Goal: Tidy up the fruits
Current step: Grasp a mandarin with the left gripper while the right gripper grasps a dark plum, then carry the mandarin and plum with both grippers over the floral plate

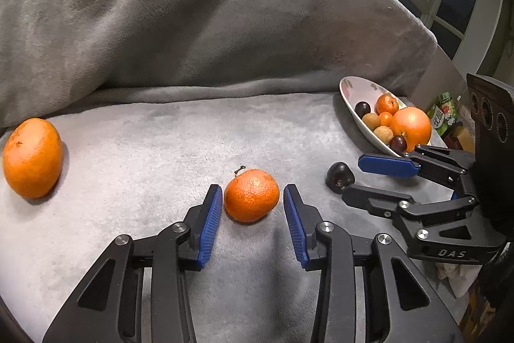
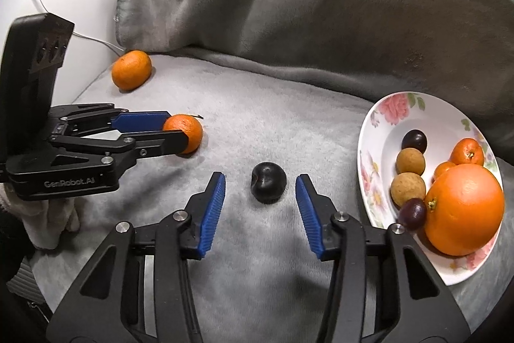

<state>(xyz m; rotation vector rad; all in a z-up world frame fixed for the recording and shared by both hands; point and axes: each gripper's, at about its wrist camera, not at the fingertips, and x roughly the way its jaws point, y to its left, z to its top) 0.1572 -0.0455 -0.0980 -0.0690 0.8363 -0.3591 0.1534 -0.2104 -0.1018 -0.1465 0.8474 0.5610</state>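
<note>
The left gripper stood wide open around a small tangerine on the grey blanket, its blue pads just beside the fruit on either side but not pressing it, and the right gripper was likewise spread wide with a dark plum lying between its fingertips, clear of both. A second tangerine lay well apart near the blanket's far edge, while the flowered plate to the right held a big orange and smaller fruits. "GenRobot.AI" was printed on the left gripper's body and "DAS" on the right one's.
</note>
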